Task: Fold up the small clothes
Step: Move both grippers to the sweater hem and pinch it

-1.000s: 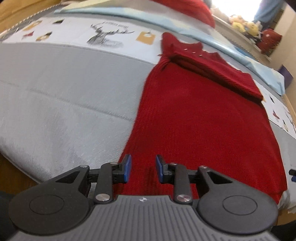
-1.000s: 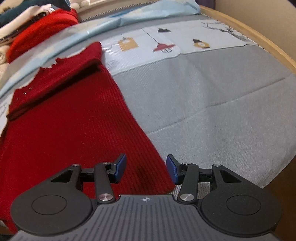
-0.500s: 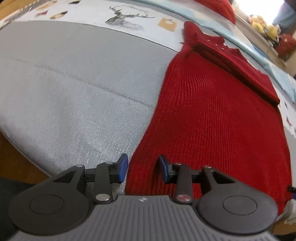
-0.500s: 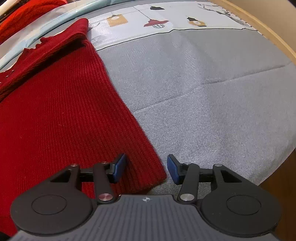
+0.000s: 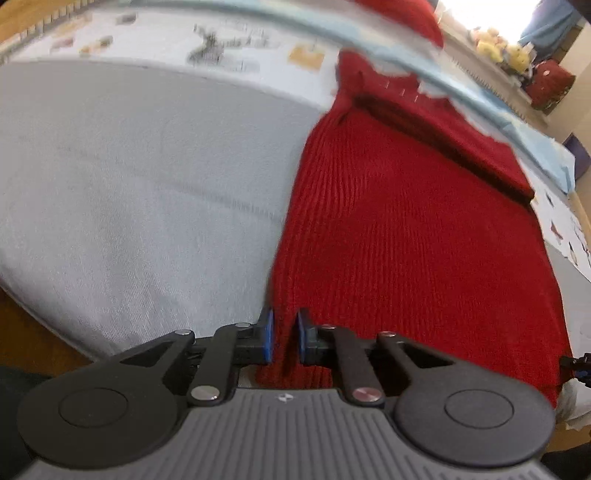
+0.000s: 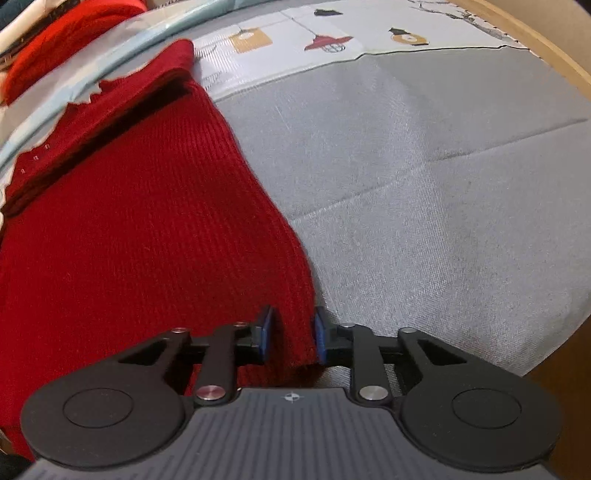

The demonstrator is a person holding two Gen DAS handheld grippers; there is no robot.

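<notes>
A dark red knit garment [image 5: 406, 236] lies flat on the grey bed cover [image 5: 129, 177], its far end folded over. It also shows in the right wrist view [image 6: 129, 240]. My left gripper [image 5: 283, 338] is at the garment's near left corner, its blue pads closed onto the hem. My right gripper [image 6: 291, 334] is at the near right corner, its pads narrowed around the hem edge with fabric between them.
A printed white and light blue sheet [image 6: 332, 40] lies beyond the garment. Another red cloth [image 6: 62, 33] lies at the far edge. The wooden bed edge [image 6: 546, 55] curves at the right. Toys [image 5: 498, 51] sit on a far shelf.
Both grippers have moved onto the garment's near corners and their jaws have narrowed around the hem. The left view is blurred from motion.
</notes>
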